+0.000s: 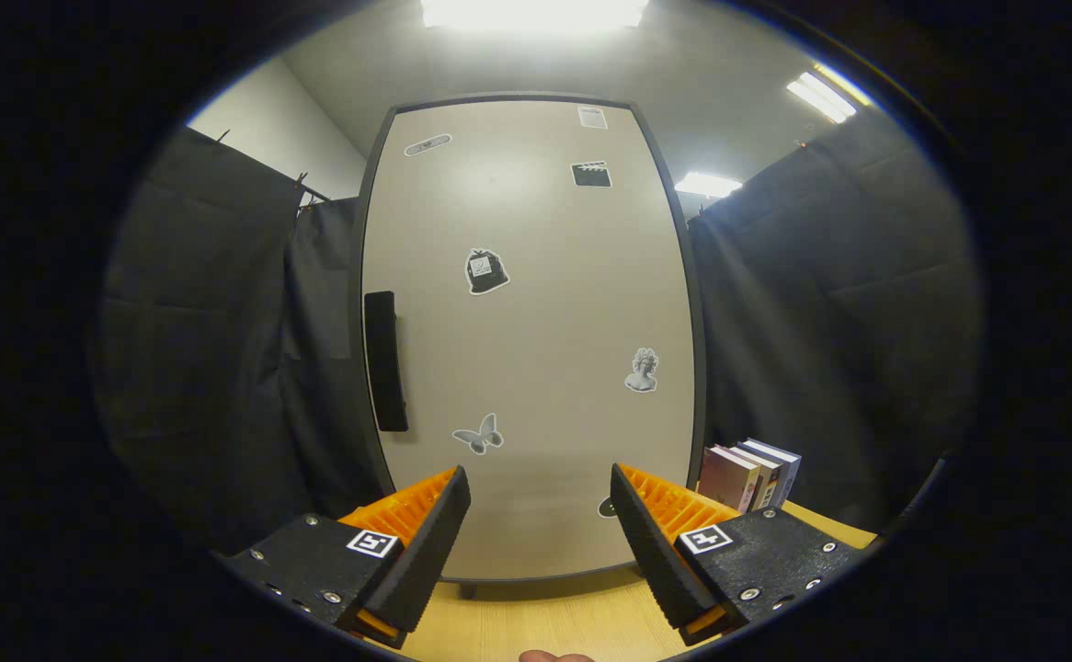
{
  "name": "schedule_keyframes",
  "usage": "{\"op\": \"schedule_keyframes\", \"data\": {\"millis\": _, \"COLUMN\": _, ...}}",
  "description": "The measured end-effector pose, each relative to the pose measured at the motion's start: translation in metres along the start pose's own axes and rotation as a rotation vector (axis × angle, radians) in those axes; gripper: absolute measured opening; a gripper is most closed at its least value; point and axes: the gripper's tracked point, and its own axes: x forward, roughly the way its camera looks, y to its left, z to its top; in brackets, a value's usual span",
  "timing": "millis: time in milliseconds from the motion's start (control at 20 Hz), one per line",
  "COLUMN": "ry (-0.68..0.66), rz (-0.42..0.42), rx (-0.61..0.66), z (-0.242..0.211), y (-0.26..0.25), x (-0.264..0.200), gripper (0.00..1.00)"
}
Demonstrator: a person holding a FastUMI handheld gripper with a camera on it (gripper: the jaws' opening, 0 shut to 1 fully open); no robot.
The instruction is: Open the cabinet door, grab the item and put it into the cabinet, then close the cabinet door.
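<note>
At left of centre on the tall beige sticker-dotted cabinet door, a black vertical bar handle, untouched, door flush shut: nothing of the task done yet by the look of it, with opening, loading and closing all left. Low in the middle, gripper jaws spread wide, holding nothing. At lower right, upright row of books on the light wooden table, just beside the cabinet, likely the item.

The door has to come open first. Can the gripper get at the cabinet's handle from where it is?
Probably yes. The gripper is open and holds nothing, and the black handle on the closed cabinet door lies ahead to its left, with nothing between.
</note>
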Motion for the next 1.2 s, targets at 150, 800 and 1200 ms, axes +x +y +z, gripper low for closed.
{"op": "schedule_keyframes", "data": {"millis": 150, "ry": -0.002, "rz": 0.002, "rx": -0.004, "z": 0.003, "y": 0.003, "x": 0.003, "gripper": 0.95}}
{"op": "schedule_keyframes", "data": {"millis": 800, "ry": -0.013, "rz": 0.1, "rx": -0.057, "z": 0.046, "y": 0.094, "x": 0.058, "gripper": 0.94}}
{"op": "schedule_keyframes", "data": {"millis": 1200, "ry": 0.027, "rz": 0.107, "rx": -0.075, "z": 0.034, "y": 0.139, "x": 0.12, "gripper": 0.74}}
